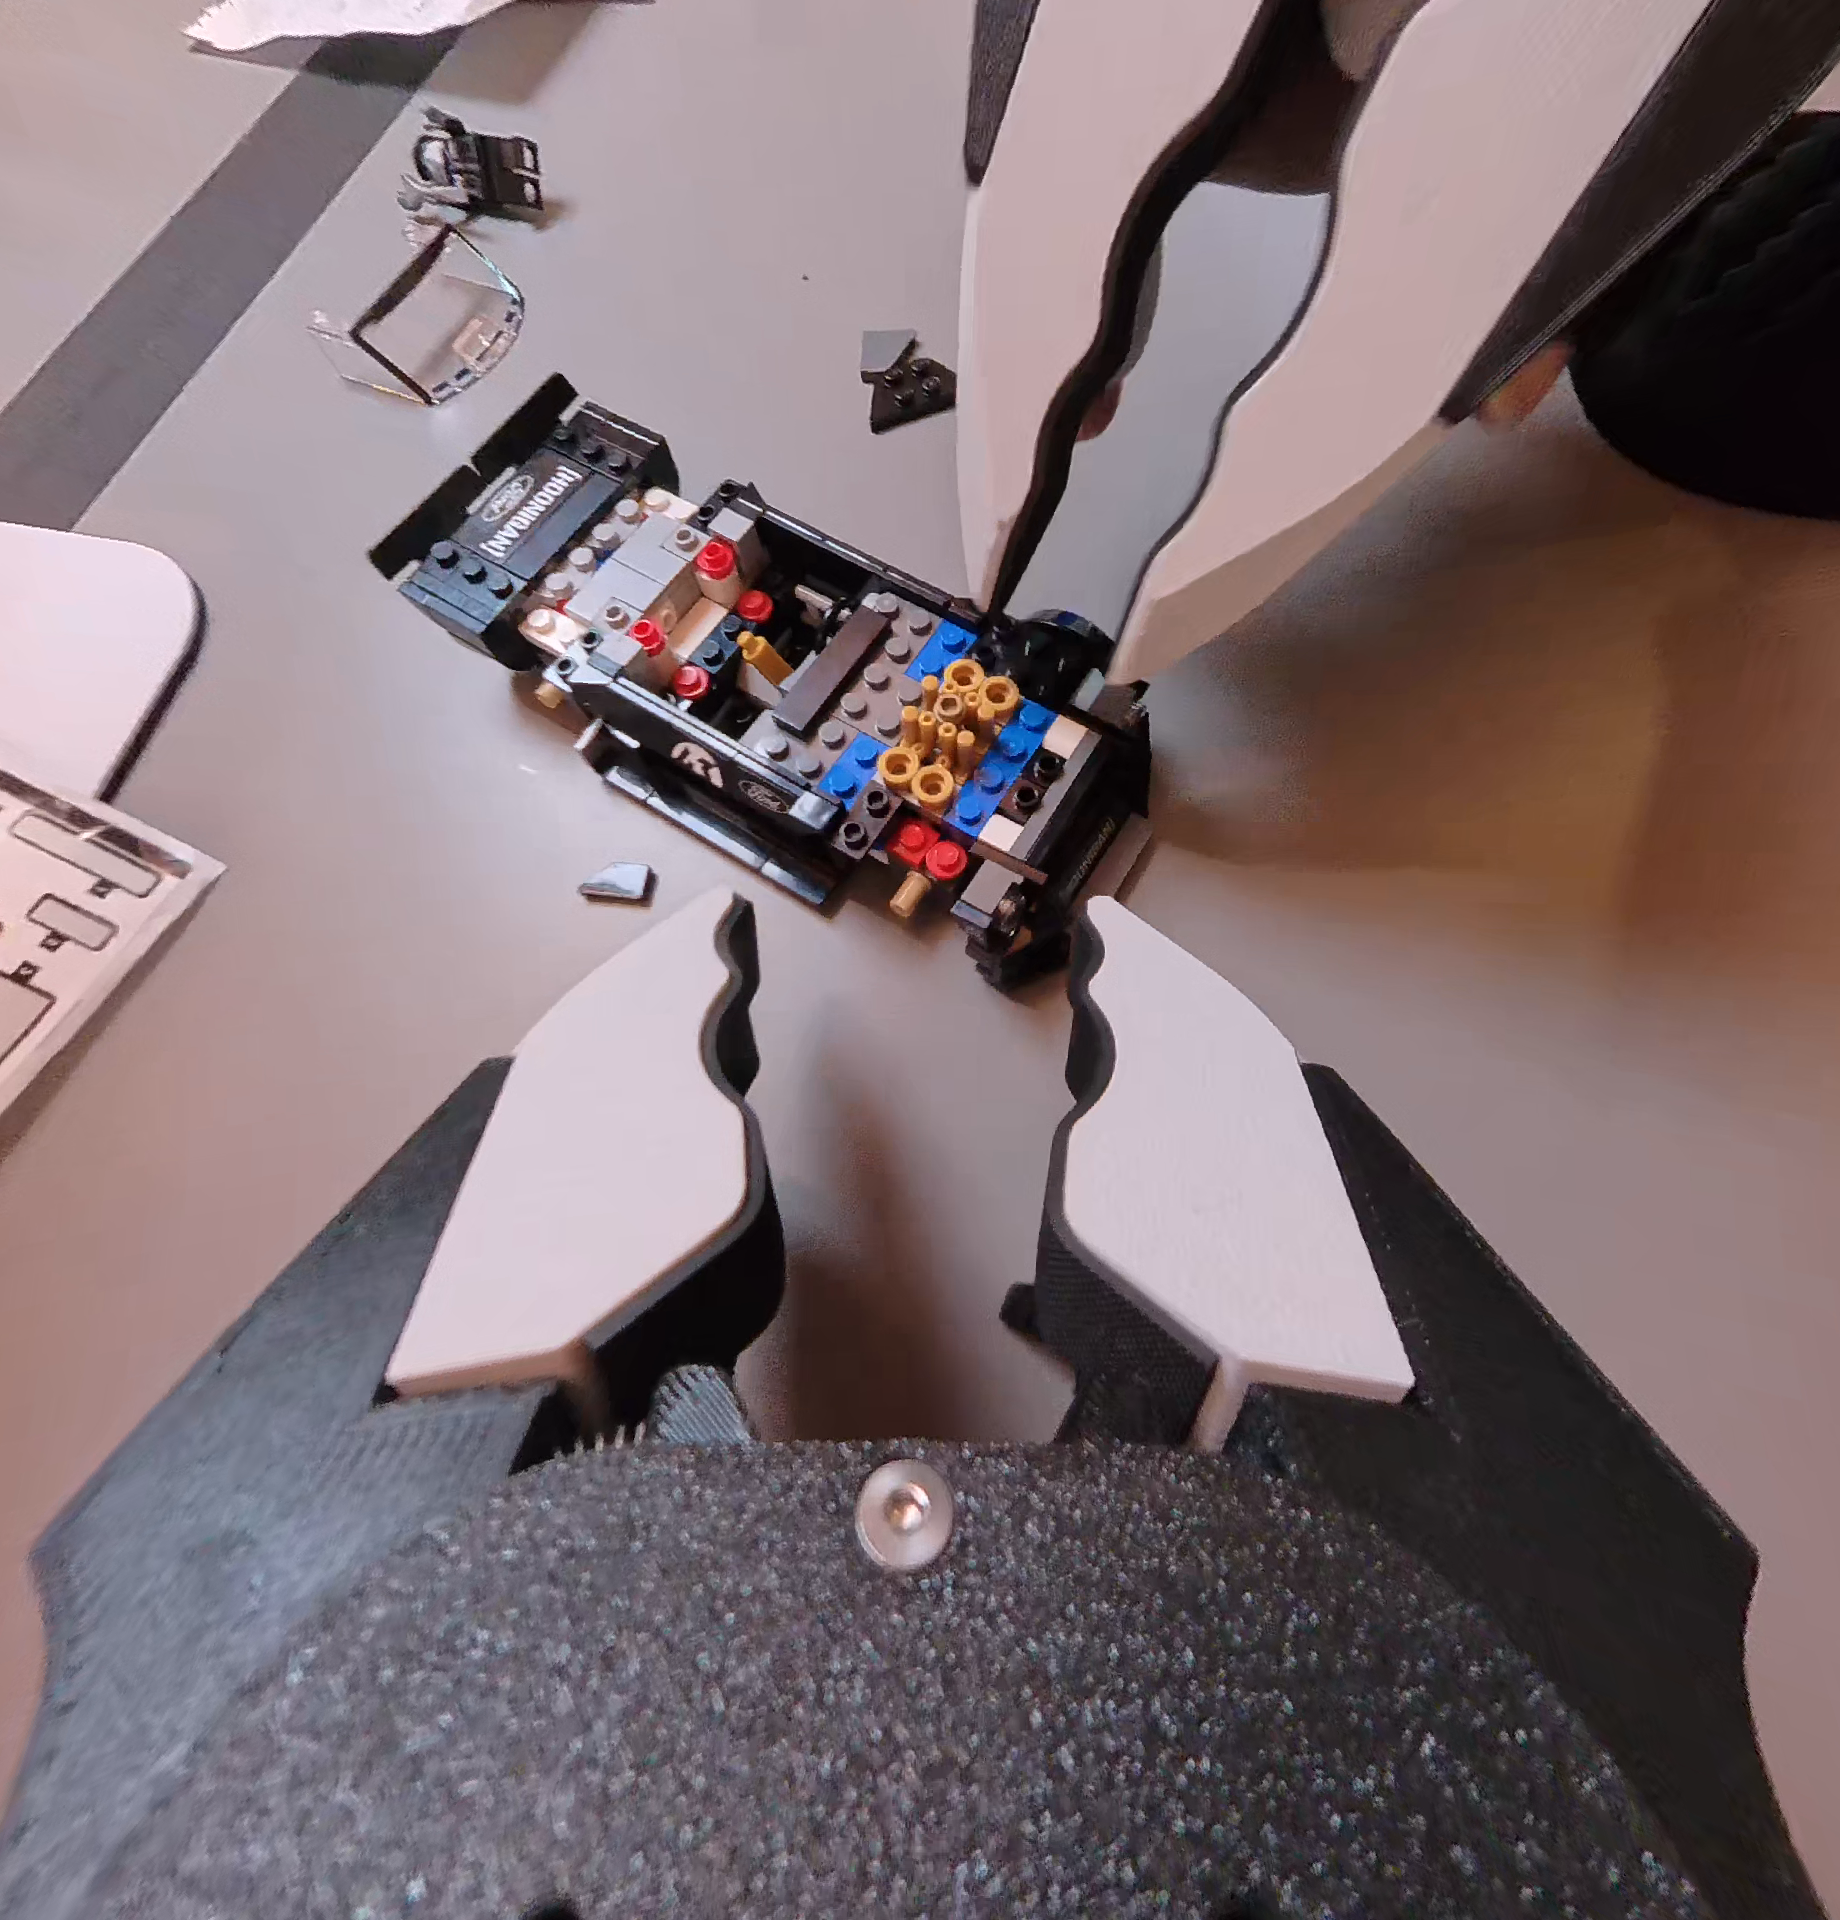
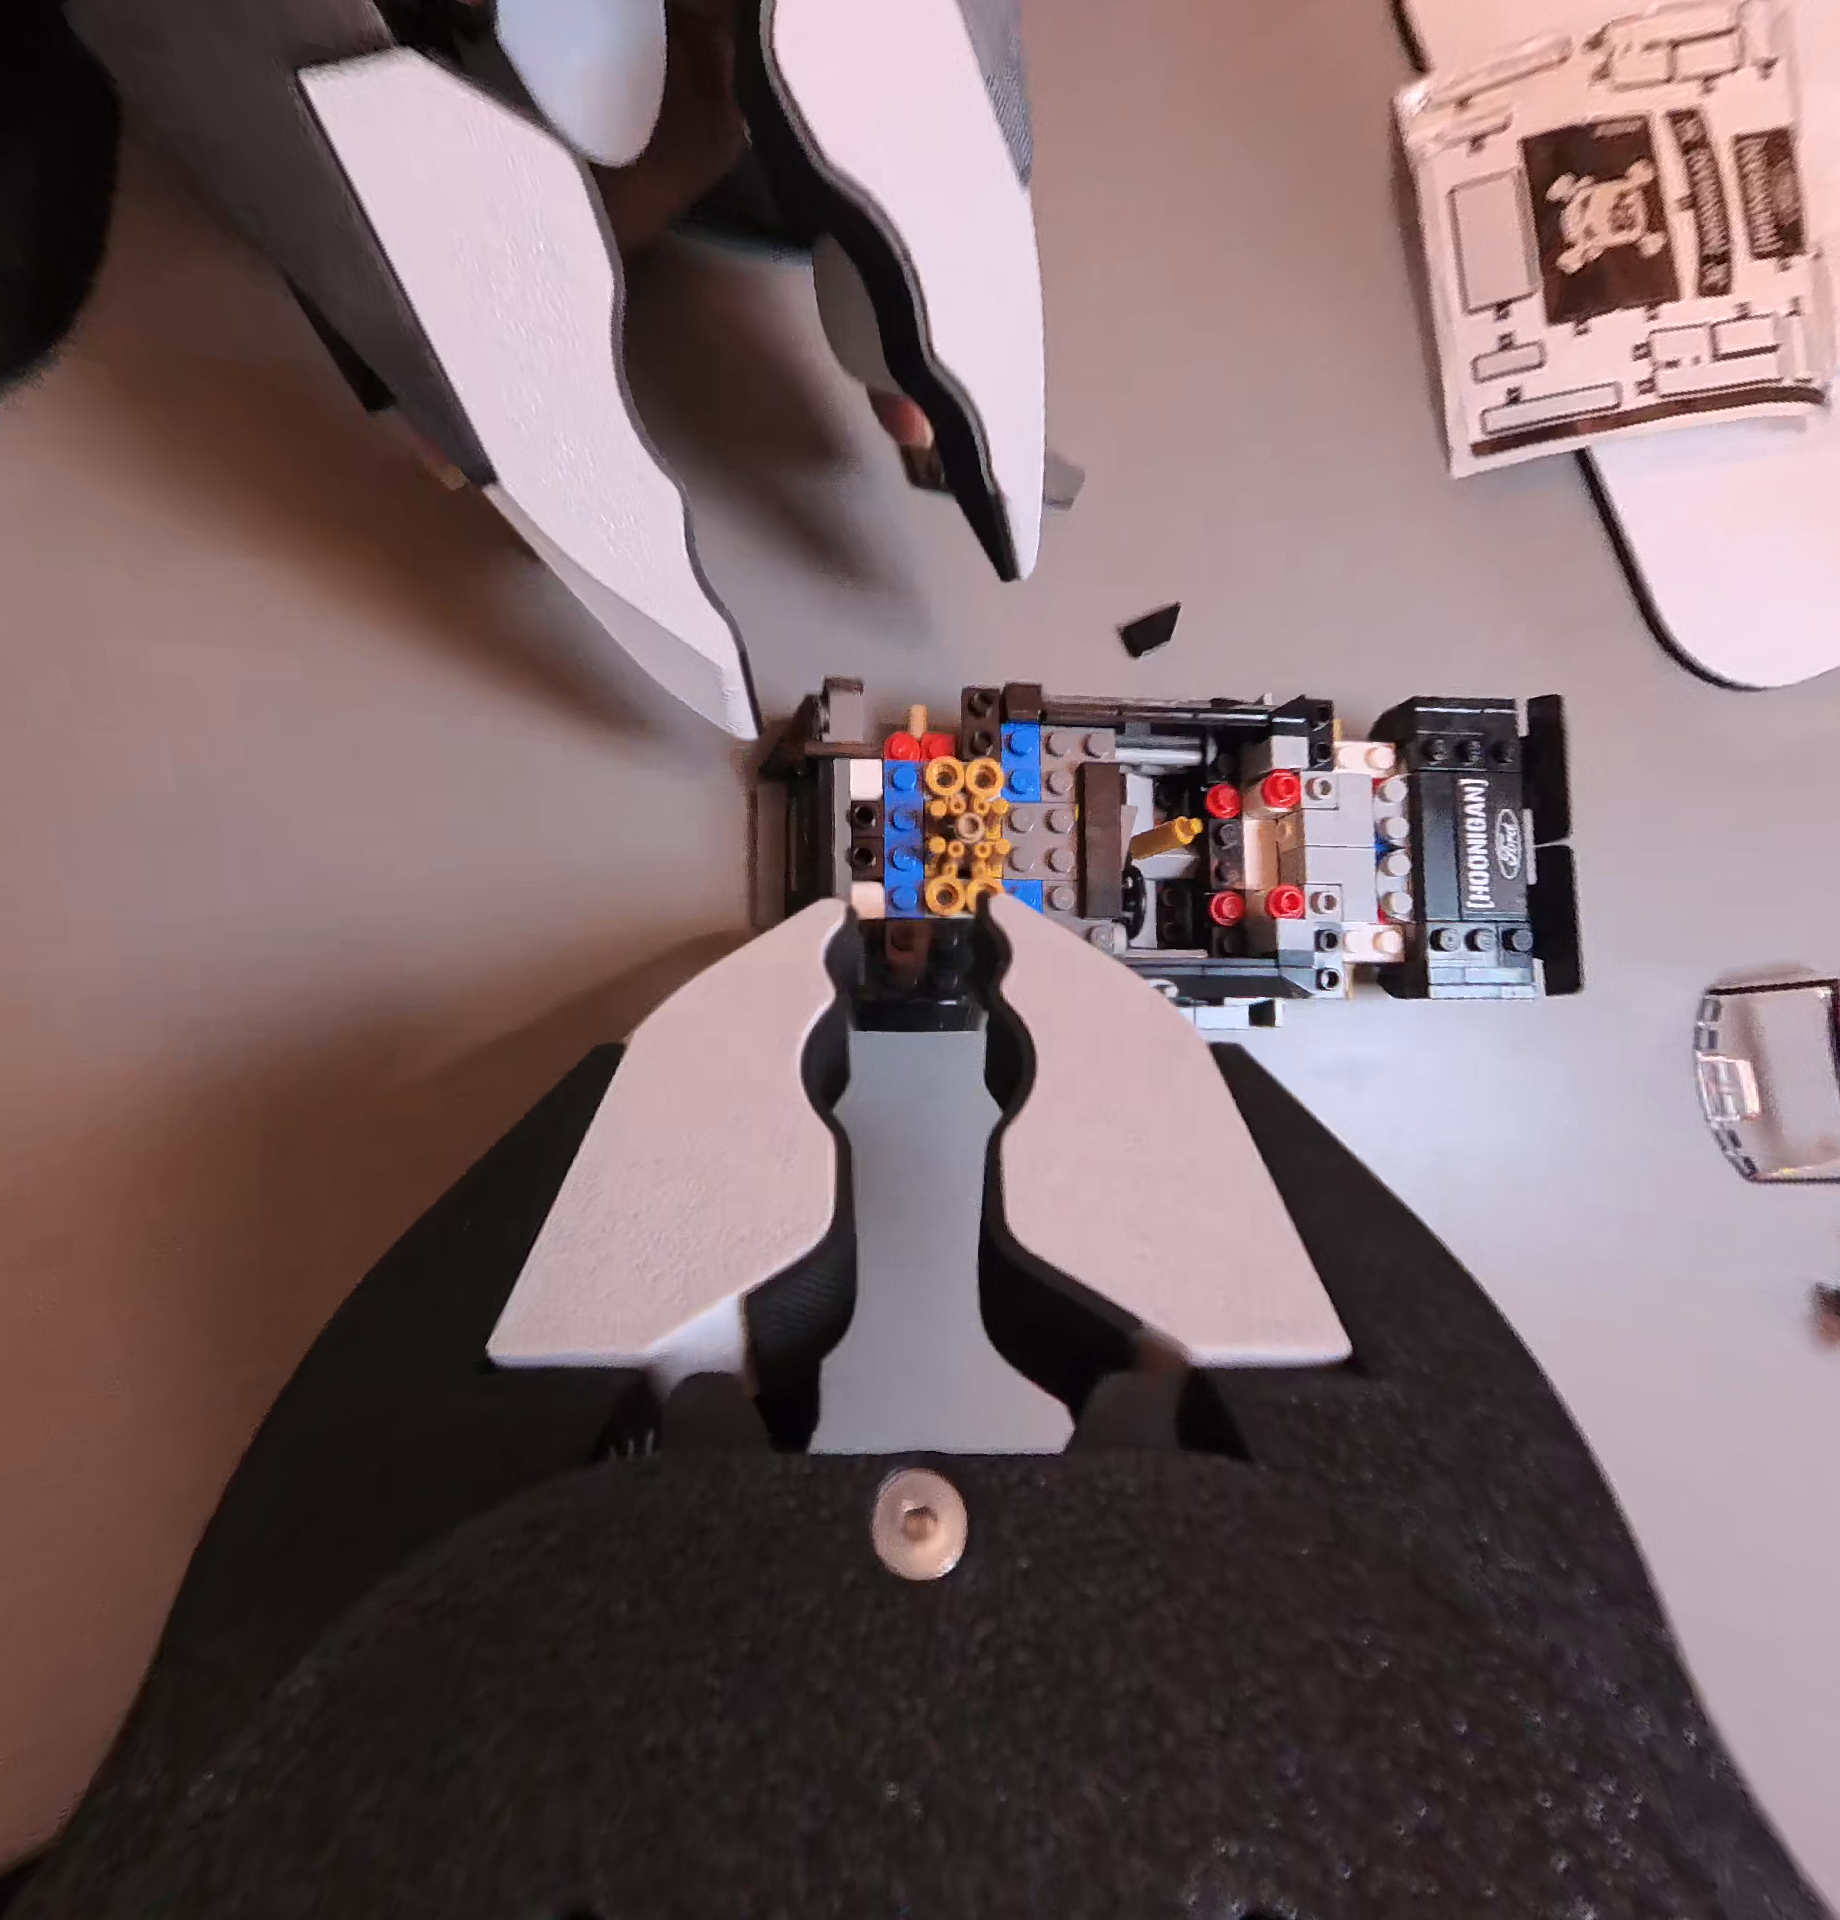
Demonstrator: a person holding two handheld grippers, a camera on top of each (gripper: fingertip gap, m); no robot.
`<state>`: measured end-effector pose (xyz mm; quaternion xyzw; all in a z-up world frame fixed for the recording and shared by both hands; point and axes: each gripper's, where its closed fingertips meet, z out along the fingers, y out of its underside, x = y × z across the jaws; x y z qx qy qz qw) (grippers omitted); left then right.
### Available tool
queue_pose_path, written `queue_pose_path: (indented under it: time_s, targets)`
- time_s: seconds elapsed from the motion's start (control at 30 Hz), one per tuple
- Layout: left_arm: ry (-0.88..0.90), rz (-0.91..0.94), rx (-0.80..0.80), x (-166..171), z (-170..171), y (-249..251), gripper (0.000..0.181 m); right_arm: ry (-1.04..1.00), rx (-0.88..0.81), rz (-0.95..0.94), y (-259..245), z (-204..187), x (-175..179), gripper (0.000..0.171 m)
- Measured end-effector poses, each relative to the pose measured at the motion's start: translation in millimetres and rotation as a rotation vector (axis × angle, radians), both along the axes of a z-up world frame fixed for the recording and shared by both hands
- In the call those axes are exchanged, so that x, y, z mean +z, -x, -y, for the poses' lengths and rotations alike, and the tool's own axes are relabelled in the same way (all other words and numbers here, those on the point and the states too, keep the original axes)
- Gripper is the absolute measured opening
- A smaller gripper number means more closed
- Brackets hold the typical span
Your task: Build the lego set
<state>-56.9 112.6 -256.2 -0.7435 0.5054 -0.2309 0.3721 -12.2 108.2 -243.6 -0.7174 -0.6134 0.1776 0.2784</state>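
Here the half-built lego car [image 1: 760,686] lies flat on the grey tabletop [image 1: 1415,1039], roof off, its studded inside showing blue, grey, red and gold bricks. A cluster of gold engine pieces [image 2: 963,836] sits near the front end, and the black rear panel [image 2: 1477,847] carries printed markings. The left tool [image 1: 911,940] hangs just short of the car's near side with its white fingers [image 1: 604,1132] spread wide and nothing between them; its right fingertip is close to a black wheel part [image 1: 1020,935] at the car's front corner. The right tool [image 2: 916,920] reaches the car from the opposite side, its tips set over the front corner beside the gold pieces with only a narrow gap between them; a black part of the car lies in that gap, but whether the tips press on it cannot be told. Loose on the tabletop lie a clear windscreen piece [image 1: 438,327], a small black hinged assembly [image 1: 474,166], a black studded wedge plate [image 1: 911,390] and a small dark sloped tile [image 1: 617,881]. A sticker sheet [image 2: 1612,239] rests partly over a white rounded tray [image 2: 1757,561] off to one side.
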Motion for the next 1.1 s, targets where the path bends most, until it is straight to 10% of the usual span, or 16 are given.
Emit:
queue_pose_path:
  time_s: [0.3,0.87,1.1]
  targets:
    - [-0.084,0.044,0.078,24.1,-7.9,23.6,0.053,-0.092,-0.098,-0.085,4.4,-1.4,-15.0,0.093]
    - [-0.132,0.030,0.070,12.7,15.1,33.5,0.049,-0.170,0.521,0.399,-39.5,3.8,-34.1,0.087]
    - [-0.123,0.004,0.069,6.6,15.1,35.1,0.049,-0.194,0.371,0.179,-46.1,7.5,-6.6,0.089]
